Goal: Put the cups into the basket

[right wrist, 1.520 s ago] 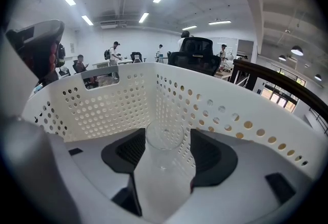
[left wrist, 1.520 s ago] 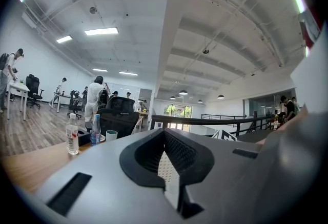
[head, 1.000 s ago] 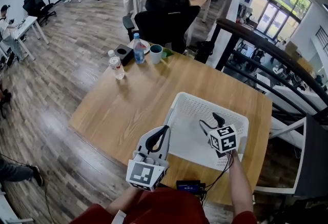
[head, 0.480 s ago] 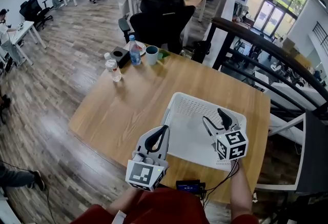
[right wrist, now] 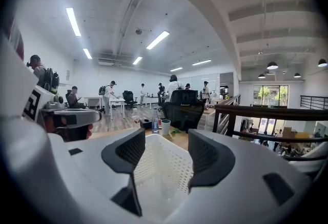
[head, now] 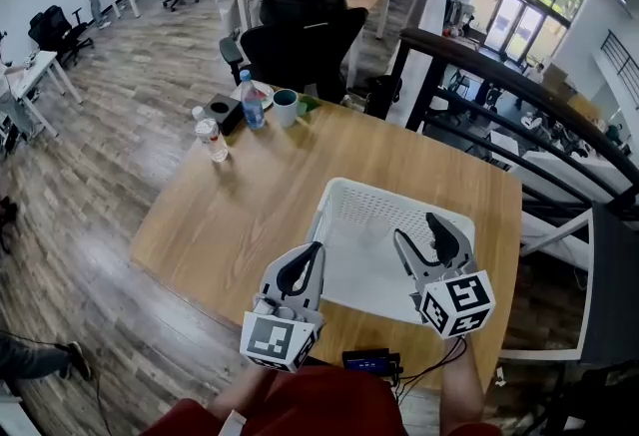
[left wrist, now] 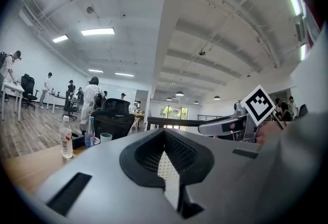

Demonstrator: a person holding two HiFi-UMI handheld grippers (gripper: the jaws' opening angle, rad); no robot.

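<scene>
The right gripper [head: 414,229] has its jaws wide apart and empty, held over the near right part of the white basket [head: 384,191]. The left gripper [head: 312,254] has its jaws closed to a narrow slit on nothing, at the basket's near left corner. The basket sits by the desk's [head: 240,215] near right edge. A teal cup [head: 286,107] stands at the far left corner, beside a bottle [head: 251,97].

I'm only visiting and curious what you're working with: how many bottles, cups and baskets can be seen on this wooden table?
Bottles: 2, the red-labelled bottle and the blue-labelled bottle
Cups: 1 in plain sight, the cup beside the blue-labelled bottle
Baskets: 1, the white basket
Total: 4
</scene>
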